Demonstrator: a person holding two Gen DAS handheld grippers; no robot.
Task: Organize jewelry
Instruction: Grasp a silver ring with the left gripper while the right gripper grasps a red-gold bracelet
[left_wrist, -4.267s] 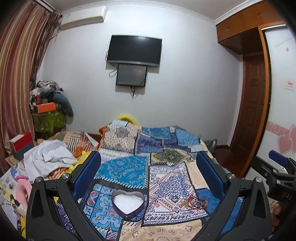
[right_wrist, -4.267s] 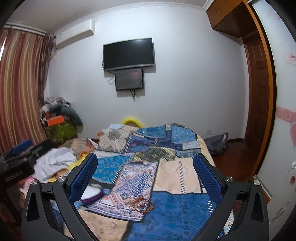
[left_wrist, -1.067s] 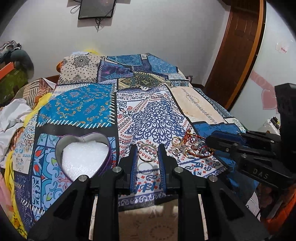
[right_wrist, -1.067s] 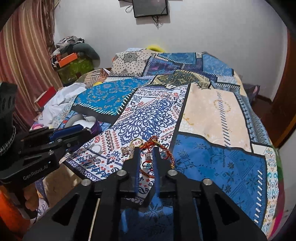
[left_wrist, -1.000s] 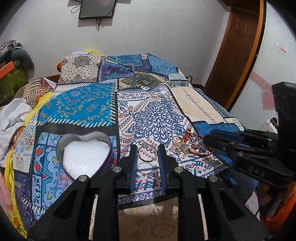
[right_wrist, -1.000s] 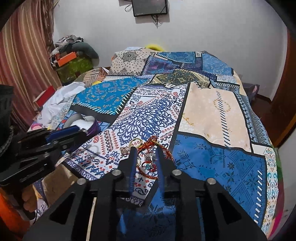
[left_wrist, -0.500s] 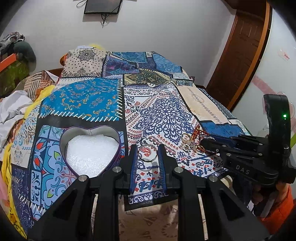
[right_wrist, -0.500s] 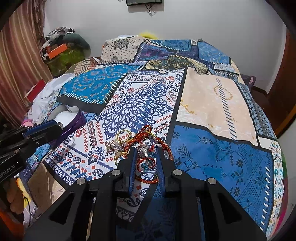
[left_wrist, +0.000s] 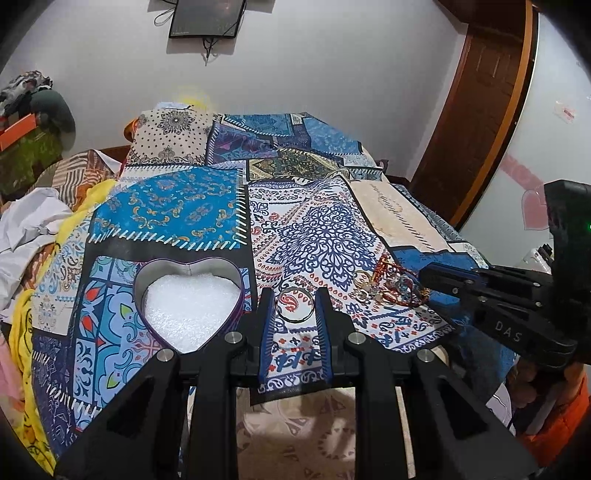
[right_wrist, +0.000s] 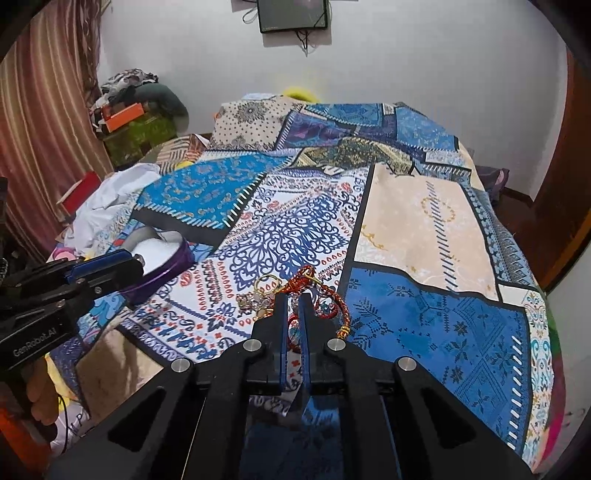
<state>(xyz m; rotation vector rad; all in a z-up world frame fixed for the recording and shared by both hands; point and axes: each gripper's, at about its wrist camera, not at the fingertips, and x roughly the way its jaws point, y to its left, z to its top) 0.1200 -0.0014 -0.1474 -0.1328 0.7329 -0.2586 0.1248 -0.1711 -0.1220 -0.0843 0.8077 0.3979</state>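
Both grippers dropped closer to bedspread (left_wrist: 166, 206) since last frame. Left gripper (left_wrist: 294, 295) pinching bangle (left_wrist: 295, 305), just right of heart tin (left_wrist: 192, 266). Right gripper (right_wrist: 291, 299) fingers nearly pressed together on red cord bracelet (right_wrist: 325, 295) in jewelry pile (left_wrist: 388, 288), right of tin. Grip on cord visible only in right wrist view; bangle only in left.

Heart tin (left_wrist: 236, 291): shiny metal wall, white grainy foam lining; bangle (left_wrist: 295, 305) polished metal; bracelet (right_wrist: 334, 295) braided red cord (gold fittings); bedspread (left_wrist: 166, 206) matt printed cloth.
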